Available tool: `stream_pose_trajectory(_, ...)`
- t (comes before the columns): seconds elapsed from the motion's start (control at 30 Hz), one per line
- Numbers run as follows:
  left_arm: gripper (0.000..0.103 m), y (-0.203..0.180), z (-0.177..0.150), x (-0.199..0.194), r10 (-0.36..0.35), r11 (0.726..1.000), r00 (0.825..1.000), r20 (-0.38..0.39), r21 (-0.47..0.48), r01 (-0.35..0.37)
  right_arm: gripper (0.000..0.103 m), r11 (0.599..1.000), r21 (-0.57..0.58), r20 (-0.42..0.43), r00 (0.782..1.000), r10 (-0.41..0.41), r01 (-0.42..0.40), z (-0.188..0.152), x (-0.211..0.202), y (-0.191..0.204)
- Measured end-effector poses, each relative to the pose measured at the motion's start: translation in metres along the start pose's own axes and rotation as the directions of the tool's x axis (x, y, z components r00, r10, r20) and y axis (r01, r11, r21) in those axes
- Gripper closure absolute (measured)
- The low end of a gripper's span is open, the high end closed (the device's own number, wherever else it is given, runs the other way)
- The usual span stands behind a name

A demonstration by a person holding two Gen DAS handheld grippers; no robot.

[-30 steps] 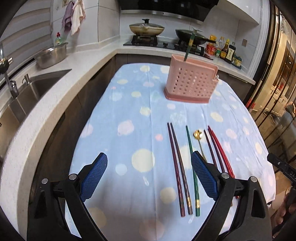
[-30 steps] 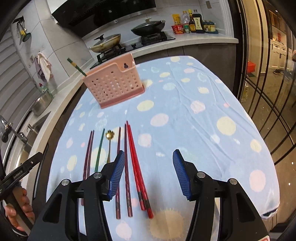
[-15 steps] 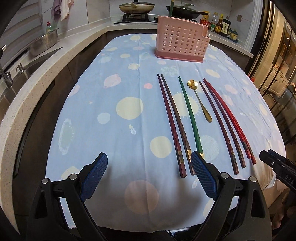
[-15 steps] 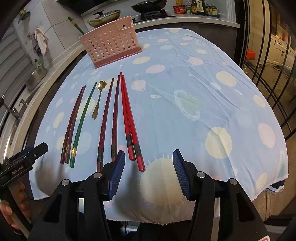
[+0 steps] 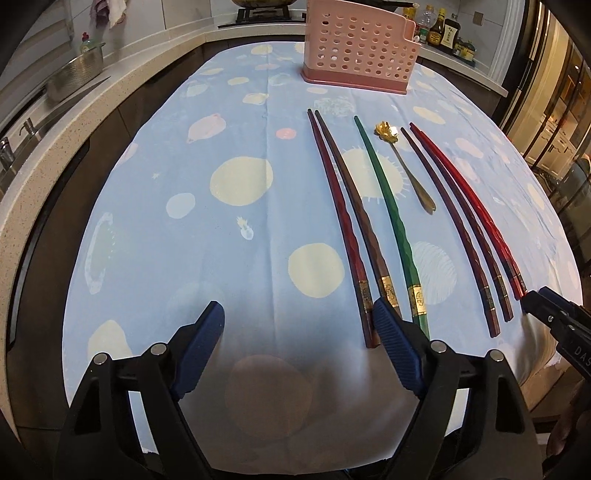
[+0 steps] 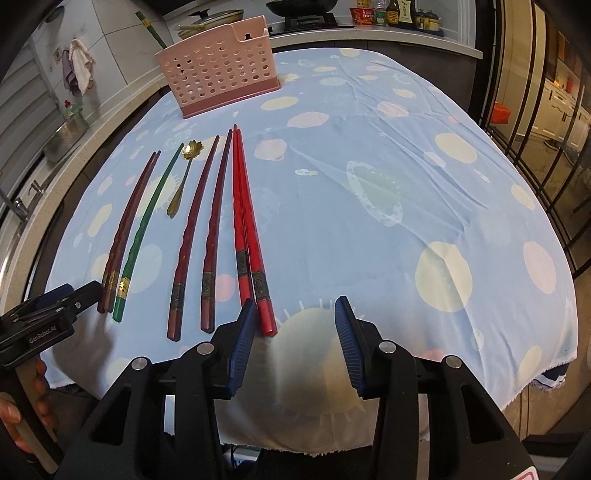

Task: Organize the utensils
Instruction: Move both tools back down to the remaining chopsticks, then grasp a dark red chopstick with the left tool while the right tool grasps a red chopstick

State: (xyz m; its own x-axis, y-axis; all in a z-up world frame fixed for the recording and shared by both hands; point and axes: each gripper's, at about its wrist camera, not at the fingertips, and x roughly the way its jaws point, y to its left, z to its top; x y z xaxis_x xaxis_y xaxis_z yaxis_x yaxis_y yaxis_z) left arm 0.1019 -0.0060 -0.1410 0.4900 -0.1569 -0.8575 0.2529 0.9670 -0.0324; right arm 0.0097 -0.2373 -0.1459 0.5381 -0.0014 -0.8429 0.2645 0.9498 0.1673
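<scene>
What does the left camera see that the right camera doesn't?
Only the left wrist view shows the left gripper from behind, open over bare cloth.

Only the right wrist view shows the green chopstick sticking out of the basket, a hand, and the right gripper from behind, open, its jaws just closing with nothing between them.

Both show the basket, the gold spoon, the chopsticks lying in a row, and the dotted tablecloth.

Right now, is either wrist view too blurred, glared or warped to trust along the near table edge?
Left wrist view: fisheye bends the chopsticks; a soft grey shadow smears the tablecloth between the left gripper fingers; gold spoon bowl glints. Right wrist view: the same soft shadow ahead of the right gripper; utensils sharp.
</scene>
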Motion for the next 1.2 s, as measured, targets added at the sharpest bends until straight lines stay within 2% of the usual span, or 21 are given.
stream_pose_trajectory(0.1, 0.024, 0.002, 0.003, 0.001, 0.004, 1.0, 1.0, 0.003, -0.006, -0.004, 0.062, 1.0, -0.013, 0.005, 1.0, -0.003, 0.003, 0.0, 0.001, 0.003)
stream_pose_trajectory(0.23, 0.026, 0.008, 0.005, 0.002, -0.002, 1.0, 1.0, -0.002, -0.029, 0.002, 0.071, 0.999, -0.039, 0.016, 1.0, -0.024, 0.025, 0.002, 0.003, 0.003)
stream_pose_trajectory(0.43, 0.026, 0.015, 0.006, 0.002, -0.002, 0.999, 1.0, -0.007, -0.051, 0.001, 0.086, 1.0, 0.005, 0.017, 1.0, -0.009, 0.009, 0.005, 0.004, -0.009)
stream_pose_trajectory(1.07, 0.028, 0.008, 0.005, 0.003, -0.015, 0.999, 1.0, -0.007, -0.045, 0.015, 0.082, 1.0, -0.006, 0.017, 1.0, 0.013, -0.013, 0.014, 0.01, -0.001)
stream_pose_trajectory(1.2, 0.035, 0.004, 0.006, 0.003, -0.024, 0.999, 1.0, 0.001, -0.03, 0.024, 0.082, 1.0, -0.021, 0.023, 1.0, 0.012, -0.011, 0.017, 0.014, 0.002)
